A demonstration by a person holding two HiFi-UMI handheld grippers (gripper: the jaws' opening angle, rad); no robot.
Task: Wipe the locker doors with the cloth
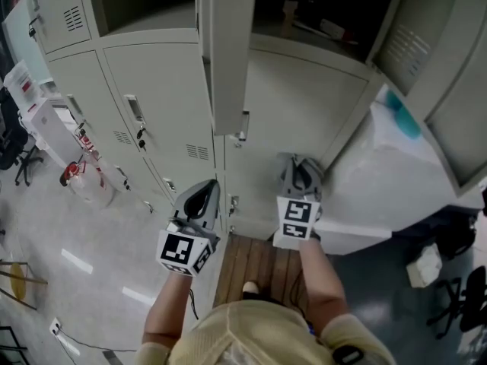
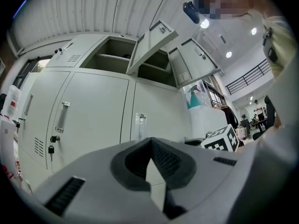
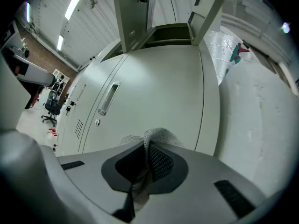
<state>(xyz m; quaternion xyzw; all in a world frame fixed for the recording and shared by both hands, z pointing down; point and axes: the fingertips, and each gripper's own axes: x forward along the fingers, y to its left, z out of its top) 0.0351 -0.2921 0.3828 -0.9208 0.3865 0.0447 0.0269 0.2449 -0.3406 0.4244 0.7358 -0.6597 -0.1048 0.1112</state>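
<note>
Grey lockers (image 1: 167, 97); right tongs (image 3: 147, 147) clench cloth (image 3: 158, 135), mostly hidden; left tongs (image 2: 150, 143) closed, empty

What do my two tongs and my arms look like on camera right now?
The left tongs and right tongs are light grey moulded shells with dark, textured inner pads. Each carries a white cube printed with black square markers. The forearms are bare below a pale yellow short-sleeved top.
</note>
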